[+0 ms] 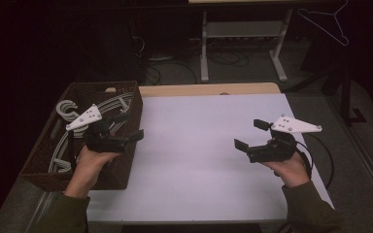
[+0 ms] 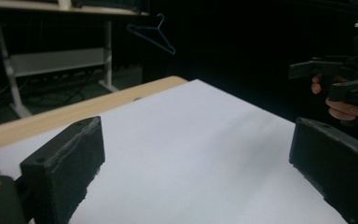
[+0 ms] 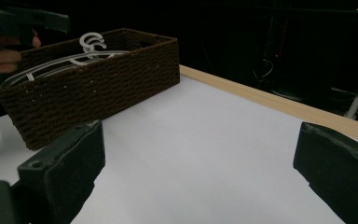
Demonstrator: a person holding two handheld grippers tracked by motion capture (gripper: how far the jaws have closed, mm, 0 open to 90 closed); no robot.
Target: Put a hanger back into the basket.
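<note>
Spanning most of the high view, the white-topped table (image 1: 199,160) is carrying a dark woven basket (image 1: 121,170) at its left edge, with pale hangers (image 1: 68,110) lying inside. The left gripper (image 1: 128,127) is hovering at the basket's inner wall, jaws spread wide with nothing between them. The right gripper (image 1: 250,134) is hanging above the table's right side, likewise released, well apart from the basket
</note>
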